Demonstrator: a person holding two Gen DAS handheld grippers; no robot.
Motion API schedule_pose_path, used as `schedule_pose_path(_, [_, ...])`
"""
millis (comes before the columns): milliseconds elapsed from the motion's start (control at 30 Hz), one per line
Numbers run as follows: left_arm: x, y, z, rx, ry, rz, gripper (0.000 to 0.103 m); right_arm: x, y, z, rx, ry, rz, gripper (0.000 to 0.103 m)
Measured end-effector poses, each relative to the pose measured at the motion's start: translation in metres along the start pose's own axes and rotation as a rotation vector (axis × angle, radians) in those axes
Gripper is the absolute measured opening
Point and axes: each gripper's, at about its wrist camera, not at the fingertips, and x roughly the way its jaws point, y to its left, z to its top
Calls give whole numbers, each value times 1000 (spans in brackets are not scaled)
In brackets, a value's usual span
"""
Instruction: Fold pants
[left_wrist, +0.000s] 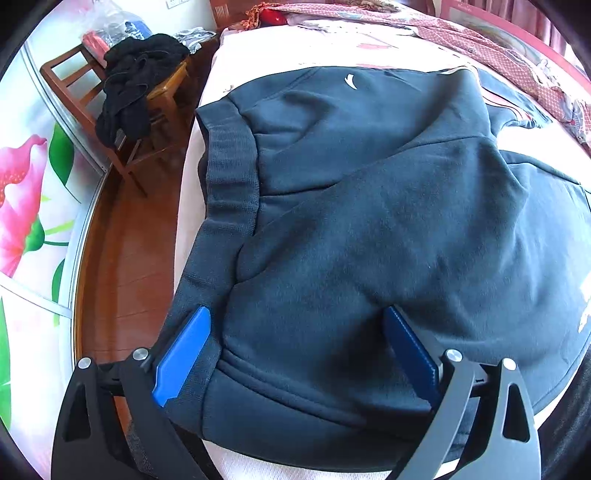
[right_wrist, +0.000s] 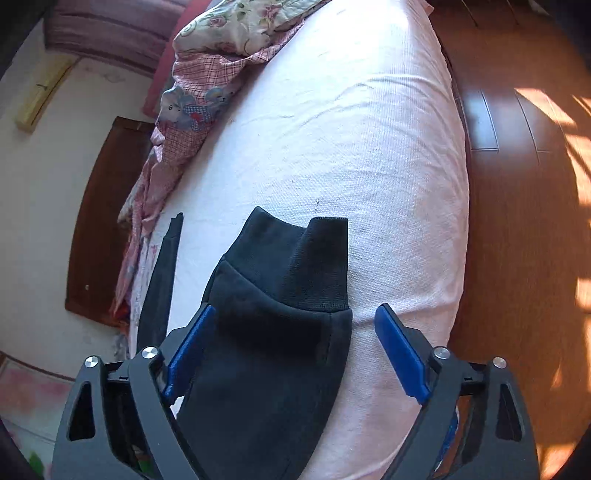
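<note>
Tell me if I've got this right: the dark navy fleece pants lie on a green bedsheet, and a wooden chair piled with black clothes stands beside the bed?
Not quite: the bedsheet is pale pink, not green, as the right wrist view shows. The dark navy fleece pants do lie on it, and the wooden chair with black clothes stands beside the bed.

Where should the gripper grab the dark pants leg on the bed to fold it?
Probably at the ribbed cuffs, where the pants leg ends. Both cuffs lie stacked flat on the pink sheet, so one pinch could catch both. Come from the leg's long edge; the right gripper already straddles it, open.
</note>
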Motion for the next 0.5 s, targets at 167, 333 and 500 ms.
schedule_pose_path(167, [0, 1, -3, 6, -9, -2, 96, -6, 26, 1, -145, -20, -81, 10])
schedule_pose_path(333, [-2, -1, -7, 7, -29, -1, 96, -31, 79, -13, -441, -127, -153, 10])
schedule_pose_path(500, [-5, -2, -10, 3, -45, 2, 96, 10, 31, -3, -286, -28, -457, 55])
